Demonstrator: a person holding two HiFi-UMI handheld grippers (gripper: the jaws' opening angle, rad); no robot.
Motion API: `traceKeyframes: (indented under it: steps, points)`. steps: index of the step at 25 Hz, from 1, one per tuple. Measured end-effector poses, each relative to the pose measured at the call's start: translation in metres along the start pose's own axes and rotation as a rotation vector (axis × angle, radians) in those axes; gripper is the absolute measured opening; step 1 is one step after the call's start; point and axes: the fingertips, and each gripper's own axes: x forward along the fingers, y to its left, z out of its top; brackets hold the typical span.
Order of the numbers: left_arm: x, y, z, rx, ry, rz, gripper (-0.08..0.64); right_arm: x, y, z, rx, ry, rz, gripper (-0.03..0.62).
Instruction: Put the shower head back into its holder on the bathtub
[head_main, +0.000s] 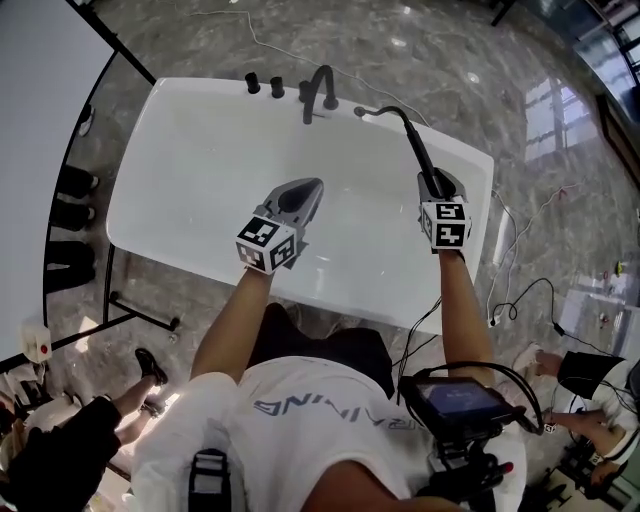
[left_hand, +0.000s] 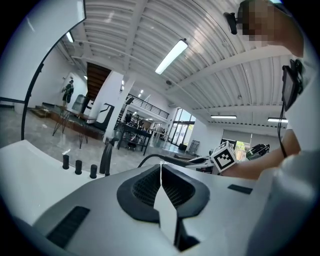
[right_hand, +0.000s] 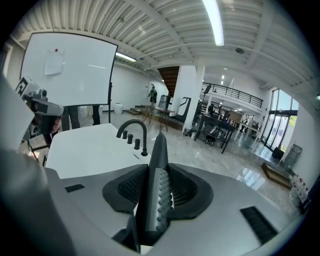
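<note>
A white bathtub (head_main: 200, 160) lies below me, with a black curved faucet (head_main: 318, 92) and knobs (head_main: 265, 85) on its far rim. My right gripper (head_main: 438, 185) is over the tub's right end, shut on the black shower head (head_main: 425, 160). Its hose (head_main: 385, 110) arcs to a small fitting on the far rim. In the right gripper view the shower head (right_hand: 159, 150) sits lengthwise between the pads of the right gripper (right_hand: 157, 172), nozzle nubs showing, pointing toward the faucet (right_hand: 134, 131). My left gripper (head_main: 305, 190) hovers over the tub's middle, shut and empty (left_hand: 161, 172).
A whiteboard on a black frame (head_main: 40, 150) stands left of the tub. Cables (head_main: 520, 290) trail on the marble floor at the right. People stand at the lower left and lower right. A screen rig (head_main: 455, 400) hangs at my chest.
</note>
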Motion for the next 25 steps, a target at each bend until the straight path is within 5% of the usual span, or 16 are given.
traceKeyframes:
  steps: [8, 25]
  points:
    - [0.0, 0.045, -0.015, -0.043, 0.002, -0.002, 0.023, 0.069, -0.004, -0.005, -0.159, 0.134, 0.014, 0.137]
    - [0.038, 0.115, -0.06, -0.065, -0.002, 0.028, 0.023, 0.189, -0.012, -0.029, -0.383, 0.241, 0.09, 0.137]
